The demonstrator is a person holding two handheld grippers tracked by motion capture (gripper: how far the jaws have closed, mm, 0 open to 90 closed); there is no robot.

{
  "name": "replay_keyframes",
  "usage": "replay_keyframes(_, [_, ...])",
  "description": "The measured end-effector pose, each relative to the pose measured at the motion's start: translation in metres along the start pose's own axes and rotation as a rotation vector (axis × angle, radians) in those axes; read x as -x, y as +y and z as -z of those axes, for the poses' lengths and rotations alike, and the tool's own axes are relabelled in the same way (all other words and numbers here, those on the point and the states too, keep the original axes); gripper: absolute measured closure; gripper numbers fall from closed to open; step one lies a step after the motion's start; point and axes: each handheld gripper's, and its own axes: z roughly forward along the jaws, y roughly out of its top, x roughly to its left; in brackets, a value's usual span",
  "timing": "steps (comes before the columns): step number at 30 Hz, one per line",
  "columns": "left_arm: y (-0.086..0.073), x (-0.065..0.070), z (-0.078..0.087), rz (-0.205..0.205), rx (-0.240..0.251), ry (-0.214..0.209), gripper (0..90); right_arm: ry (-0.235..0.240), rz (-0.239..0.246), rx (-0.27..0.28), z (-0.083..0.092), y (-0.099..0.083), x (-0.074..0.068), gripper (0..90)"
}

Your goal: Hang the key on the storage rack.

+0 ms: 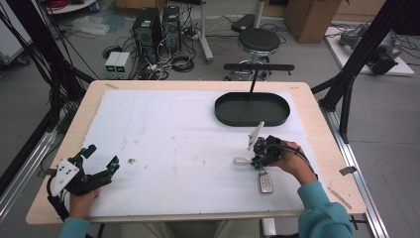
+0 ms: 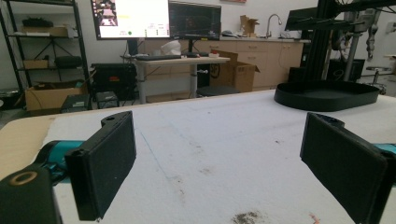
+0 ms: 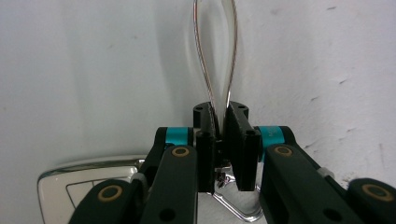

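Right gripper (image 1: 253, 159), near the table's right edge, has its jaws clamped on the metal key ring (image 3: 215, 70), whose loop projects beyond the jaw tips. The attached car key fob (image 1: 266, 182) lies just behind the gripper, toward the near edge. Left gripper (image 1: 101, 157) rests wide open, near-left corner.

Silver key ring (image 3: 215, 51); white-and-silver key fob (image 1: 266, 183); black oval tray (image 1: 252, 118); white mat (image 1: 173, 144); black-and-teal right claw (image 3: 220, 122).

On the bench (image 1: 317, 163), tray (image 1: 252, 109) as landmark: key fob (image 1: 266, 182) and metal loop (image 1: 242, 161) lie nearer the person, right gripper (image 1: 257, 159) over them, left gripper (image 1: 101, 158) far left.
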Motion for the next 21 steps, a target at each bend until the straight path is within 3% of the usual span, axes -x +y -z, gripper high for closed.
replay_keyframes(4, [0.0,0.0,0.0,0.0,0.0,0.0,10.9,-0.019,-0.035,0.056,0.007,-0.002,0.001,82.6])
replay_keyframes(6, [0.0,0.0,0.0,-0.001,0.0,0.0,11.0,-0.067,-0.071,0.096,0.014,-0.004,0.002,82.6])
replay_keyframes(11, [0.0,0.0,0.0,-0.001,0.0,0.0,10.9,-0.122,-0.142,0.165,0.022,-0.007,0.004,82.6])
replay_keyframes(12, [0.0,0.0,0.0,-0.001,0.0,0.0,10.9,-0.149,-0.179,0.212,0.026,-0.01,0.005,82.6])
replay_keyframes(17, [0.0,0.0,0.0,-0.002,0.005,0.001,11.0,-0.196,-0.236,0.291,0.034,-0.014,0.007,82.6])
replay_keyframes(18, [0.0,0.0,0.0,-0.002,0.005,0.001,10.9,-0.23,-0.269,0.345,0.039,-0.017,0.009,82.6])
replay_keyframes(21, [0.0,0.0,0.001,-0.005,0.003,0.001,11.0,-0.254,-0.334,0.432,0.046,-0.022,0.011,82.6])
